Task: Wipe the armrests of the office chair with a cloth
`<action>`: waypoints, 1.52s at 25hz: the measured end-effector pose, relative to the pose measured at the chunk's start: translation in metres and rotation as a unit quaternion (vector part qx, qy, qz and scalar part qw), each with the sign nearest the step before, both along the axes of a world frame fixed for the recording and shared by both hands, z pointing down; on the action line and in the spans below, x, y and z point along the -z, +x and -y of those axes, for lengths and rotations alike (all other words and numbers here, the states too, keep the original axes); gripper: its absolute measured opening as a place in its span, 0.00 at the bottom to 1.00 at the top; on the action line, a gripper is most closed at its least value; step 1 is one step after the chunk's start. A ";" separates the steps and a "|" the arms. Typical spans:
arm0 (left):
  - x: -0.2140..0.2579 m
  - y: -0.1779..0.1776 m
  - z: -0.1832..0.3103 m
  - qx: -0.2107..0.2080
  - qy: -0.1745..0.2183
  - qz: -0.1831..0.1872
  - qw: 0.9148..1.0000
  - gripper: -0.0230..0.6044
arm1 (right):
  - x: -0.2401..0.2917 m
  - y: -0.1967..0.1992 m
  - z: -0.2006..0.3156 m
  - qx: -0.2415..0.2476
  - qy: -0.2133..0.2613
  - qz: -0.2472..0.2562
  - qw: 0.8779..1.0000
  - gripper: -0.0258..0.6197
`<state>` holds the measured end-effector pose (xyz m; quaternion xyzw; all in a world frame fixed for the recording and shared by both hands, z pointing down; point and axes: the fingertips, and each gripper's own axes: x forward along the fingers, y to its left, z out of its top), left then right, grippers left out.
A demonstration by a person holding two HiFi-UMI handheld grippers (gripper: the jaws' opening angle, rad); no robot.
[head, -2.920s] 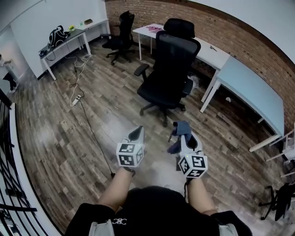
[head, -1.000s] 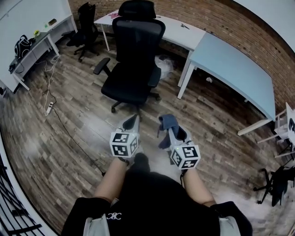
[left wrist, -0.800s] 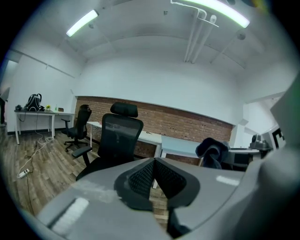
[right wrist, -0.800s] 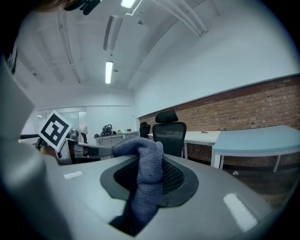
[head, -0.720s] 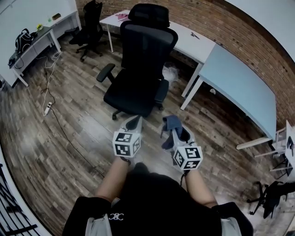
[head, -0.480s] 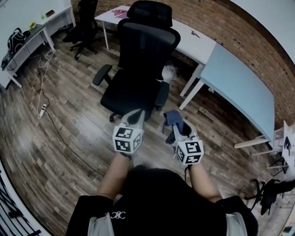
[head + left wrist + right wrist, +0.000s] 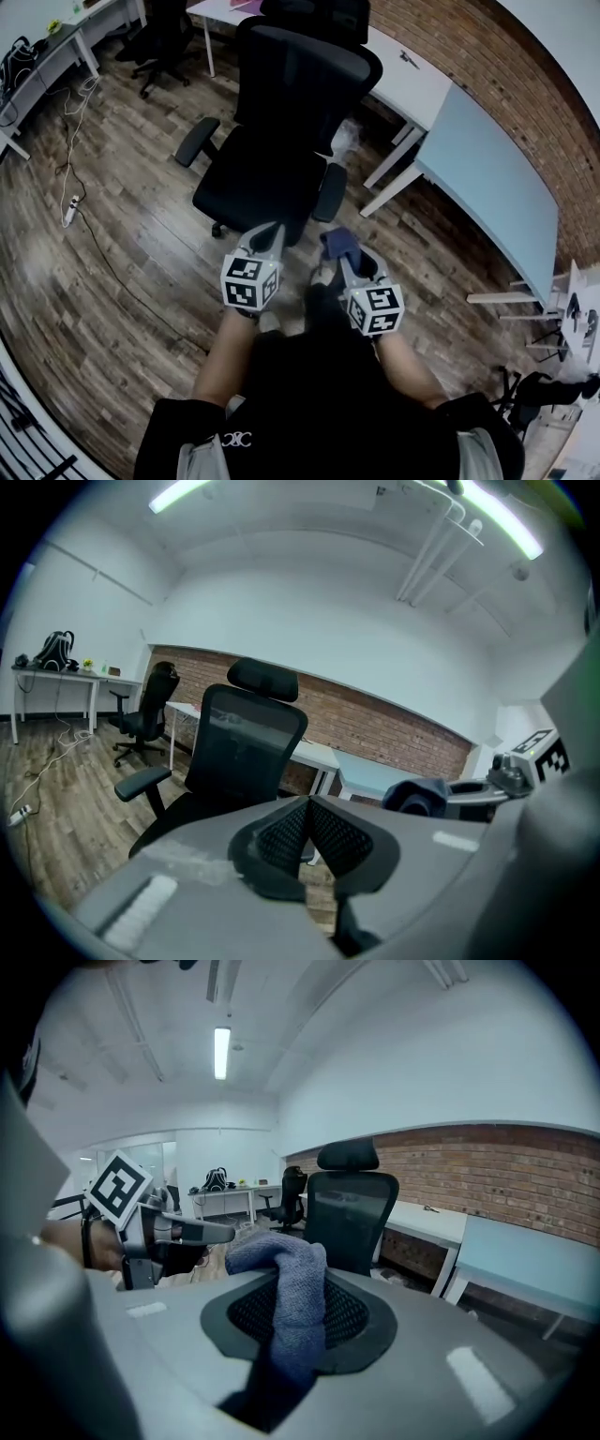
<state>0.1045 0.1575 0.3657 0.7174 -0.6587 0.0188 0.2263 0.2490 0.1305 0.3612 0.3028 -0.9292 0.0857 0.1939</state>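
- head view: the person stands just in front of a black mesh-backed office chair (image 7: 272, 159), with both grippers held low towards its seat. the left gripper (image 7: 273, 233) carries nothing. the right gripper (image 7: 339, 253) has a blue-grey knitted cloth (image 7: 337, 241) bunched at its tip. the near armrest (image 7: 330, 191) lies just beyond the cloth and apart from it. the far armrest (image 7: 194, 141) sticks out on the chair's other side. a pale blue desk (image 7: 487, 178) stands beside the chair, along a red brick wall (image 7: 487, 84).
- left gripper view: the jaws are pressed together with nothing between them. the chair fills the middle ground, and the far armrest shows clearly.
- right gripper view: the jaws are clenched on the cloth, which rises between them and flops over to one side. the chair's back stands straight ahead.
- step in hand: this looks like the approach, since no wiping contact shows yet. the next move likely calls for lowering the cloth flat onto the near armrest's pad and drawing it along the top. the empty left gripper is free to steady the chair, which may swivel or roll.
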 end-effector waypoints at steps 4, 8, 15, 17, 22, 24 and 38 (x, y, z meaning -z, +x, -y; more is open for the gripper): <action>-0.016 -0.008 0.024 -0.001 -0.028 0.014 1.000 0.05 | -0.026 -0.017 0.035 0.009 -0.038 0.002 0.999 0.19; -0.025 -0.020 0.070 0.008 -0.049 0.027 0.998 0.05 | -0.043 -0.035 0.082 0.028 -0.052 -0.002 0.998 0.19; -0.030 -0.018 0.174 0.011 -0.080 0.070 0.994 0.05 | -0.065 -0.043 0.192 0.043 -0.076 -0.001 0.996 0.19; -0.036 -0.014 0.193 0.019 -0.091 0.061 0.994 0.05 | -0.079 -0.039 0.213 0.059 -0.089 -0.018 0.994 0.19; -0.058 -0.015 0.207 0.048 -0.133 0.050 0.989 0.05 | -0.127 -0.028 0.255 0.074 -0.126 -0.076 0.986 0.19; -0.068 -0.020 0.205 0.058 -0.149 0.045 0.986 0.05 | -0.147 -0.028 0.272 0.068 -0.133 -0.099 0.984 0.19; -0.118 -0.047 0.204 0.018 -0.195 -0.008 0.981 0.05 | -0.255 0.013 0.221 0.029 -0.266 -0.215 0.939 0.19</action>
